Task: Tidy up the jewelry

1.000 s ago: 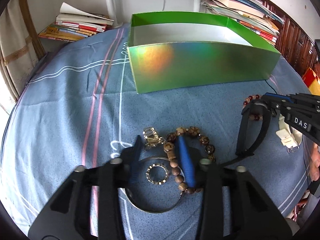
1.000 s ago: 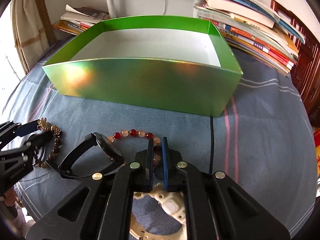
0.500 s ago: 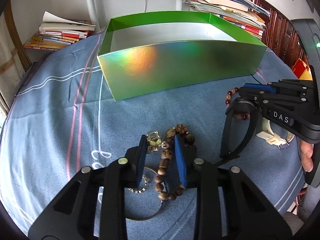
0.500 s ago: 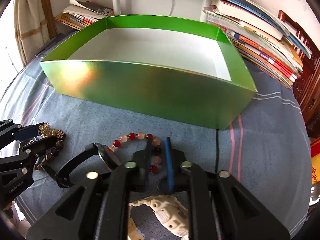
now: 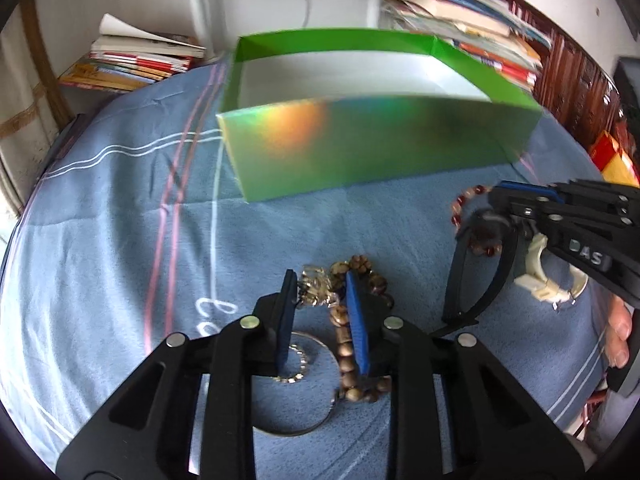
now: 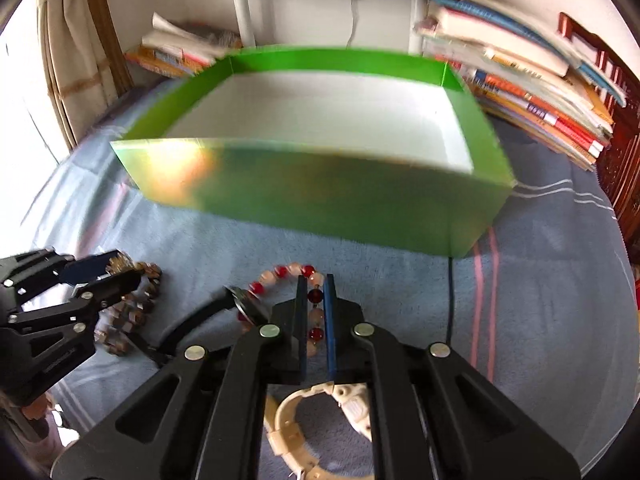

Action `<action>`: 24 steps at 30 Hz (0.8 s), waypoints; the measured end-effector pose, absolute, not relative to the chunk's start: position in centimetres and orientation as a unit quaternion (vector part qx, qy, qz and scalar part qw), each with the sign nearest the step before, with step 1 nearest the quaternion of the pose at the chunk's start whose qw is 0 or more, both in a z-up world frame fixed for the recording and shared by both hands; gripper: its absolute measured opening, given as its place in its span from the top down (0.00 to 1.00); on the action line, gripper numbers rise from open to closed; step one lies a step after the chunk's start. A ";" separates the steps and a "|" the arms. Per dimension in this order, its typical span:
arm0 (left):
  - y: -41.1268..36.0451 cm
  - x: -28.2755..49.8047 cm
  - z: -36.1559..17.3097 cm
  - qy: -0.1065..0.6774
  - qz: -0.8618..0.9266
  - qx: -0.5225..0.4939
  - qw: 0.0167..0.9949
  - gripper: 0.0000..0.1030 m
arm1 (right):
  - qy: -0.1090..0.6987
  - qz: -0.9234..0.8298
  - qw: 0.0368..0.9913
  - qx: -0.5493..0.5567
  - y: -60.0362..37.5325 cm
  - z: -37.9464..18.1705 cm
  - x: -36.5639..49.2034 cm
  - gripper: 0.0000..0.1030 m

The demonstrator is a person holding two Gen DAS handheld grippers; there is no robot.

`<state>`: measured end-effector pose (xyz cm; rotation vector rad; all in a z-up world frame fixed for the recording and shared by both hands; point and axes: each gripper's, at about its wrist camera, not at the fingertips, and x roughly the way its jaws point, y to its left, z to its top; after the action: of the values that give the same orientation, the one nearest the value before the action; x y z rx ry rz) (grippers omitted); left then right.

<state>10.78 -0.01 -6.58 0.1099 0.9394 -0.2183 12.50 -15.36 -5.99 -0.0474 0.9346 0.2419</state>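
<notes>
A green box (image 5: 376, 148) with a white inside stands on the blue cloth; it also shows in the right wrist view (image 6: 316, 184). My left gripper (image 5: 320, 280) is narrowly open around a sparkly ring (image 5: 316, 288) and the wooden bead bracelet (image 5: 348, 352). A silver bangle (image 5: 296, 428) and a small crystal ring (image 5: 298, 360) lie under it. My right gripper (image 6: 314, 280) is closed on the red and pink bead bracelet (image 6: 280, 276). A black watch (image 6: 224, 316) and a cream watch (image 6: 320, 420) lie beside it.
Stacks of books (image 6: 532, 84) lie behind and right of the box, more books (image 5: 136, 60) at the back left. A black cable (image 6: 450, 300) runs from the box toward me. A white lamp post (image 5: 200, 4) stands behind the box.
My left gripper has narrowed around the sparkly ring and the wooden bracelet. My right gripper has lifted a little with the red bead bracelet between its fingers. Both views are blurred by motion.
</notes>
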 end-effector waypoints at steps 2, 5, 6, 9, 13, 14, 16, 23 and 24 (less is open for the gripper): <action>0.4 10.5 -5.5 0.442 -0.101 0.052 0.890 0.80 | 0.433 0.118 0.893 -0.015 -15.4 -4.4 12.0 0.92; 0.7 10.0 -4.0 0.425 -0.102 0.047 0.898 0.80 | 0.408 0.124 0.904 -0.008 -15.4 -2.0 11.2 0.92; 0.7 9.7 -3.4 0.418 -0.102 0.046 0.901 0.80 | 0.400 0.125 0.908 -0.008 -15.3 -1.2 10.9 0.92; 0.9 9.3 -2.0 0.403 -0.105 0.045 0.908 0.80 | 0.378 0.131 0.917 -0.006 -15.2 0.8 10.0 0.92; 0.9 9.5 -1.9 0.404 -0.104 0.046 0.908 0.80 | 0.362 0.130 0.923 -0.018 -15.1 2.2 9.3 0.92; 0.8 9.7 -2.2 0.410 -0.103 0.047 0.905 0.80 | 0.364 0.129 0.922 -0.020 -15.1 2.1 9.2 0.92; 0.7 10.0 -3.1 0.422 -0.099 0.049 0.900 0.79 | 0.372 0.127 0.919 -0.020 -15.2 1.7 9.3 0.92; -0.3 11.2 -6.3 0.459 -0.106 0.069 0.879 0.63 | 0.413 0.127 0.902 -0.006 -15.5 -1.9 9.5 0.92; -0.5 11.4 -6.8 0.465 -0.103 0.075 0.876 0.63 | 0.415 0.128 0.901 -0.005 -15.5 -2.2 9.5 0.92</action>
<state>11.37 -0.47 -6.80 0.1565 0.9705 -0.2151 9.50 -15.45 -2.16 -0.0104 0.8586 0.2646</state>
